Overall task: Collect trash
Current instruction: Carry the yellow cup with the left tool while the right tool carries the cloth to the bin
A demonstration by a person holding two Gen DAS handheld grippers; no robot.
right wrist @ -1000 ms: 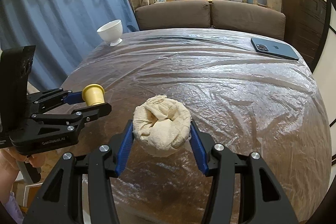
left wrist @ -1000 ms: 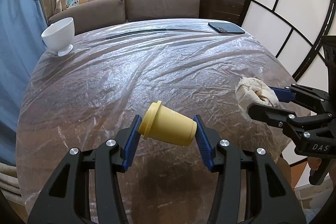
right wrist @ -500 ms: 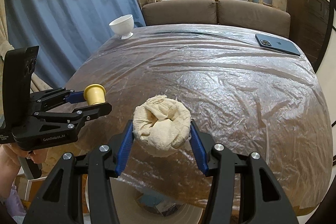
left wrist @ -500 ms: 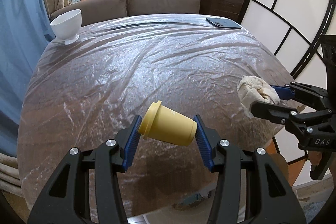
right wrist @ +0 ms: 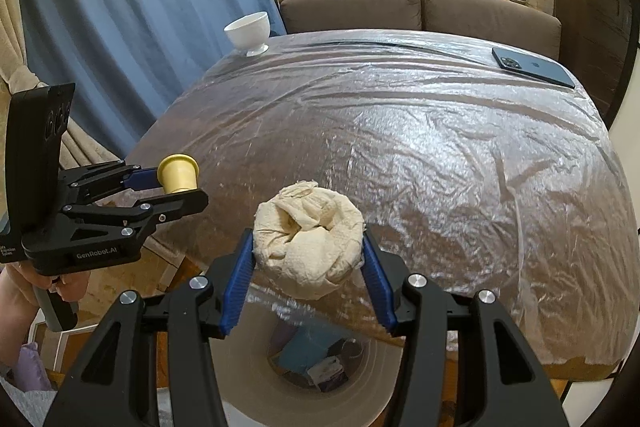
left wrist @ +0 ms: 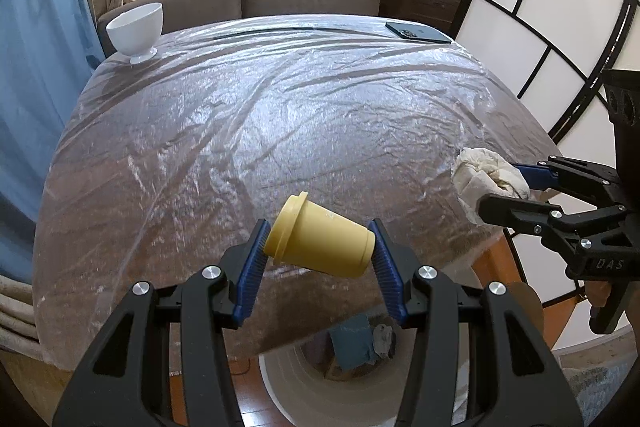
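Below both grippers, a white bin (left wrist: pixel 280 383) now shows past the near edge of the table (left wrist: pixel 280 115); a second ago the plastic-covered tabletop filled that lower part of both wrist views, and half a second ago only the bin's rim peeked in. Both grippers have drawn back off the table toward the bin, and the table's near edge now runs across the frames just behind the fingertips.

The left gripper (left wrist: pixel 320 255) is closed partway onto a yellow cup (left wrist: pixel 322 245), its blue pads pressed against the lid end and the base, so the cup lies sideways between them, lid toward the left pad, held in the air over the table edge above the bin. In the right wrist view that cup (right wrist: pixel 178 173) sits left of the table.

The right gripper (right wrist: pixel 308 259) is clamped about as wide on a crumpled paper wad (right wrist: pixel 308 243), which bulges above its pads, also above the bin (right wrist: pixel 248 379), where scraps of trash lie inside.

At the table's far side stand a white bowl (left wrist: pixel 136 31) and a dark phone (left wrist: pixel 418 33), unmoved.
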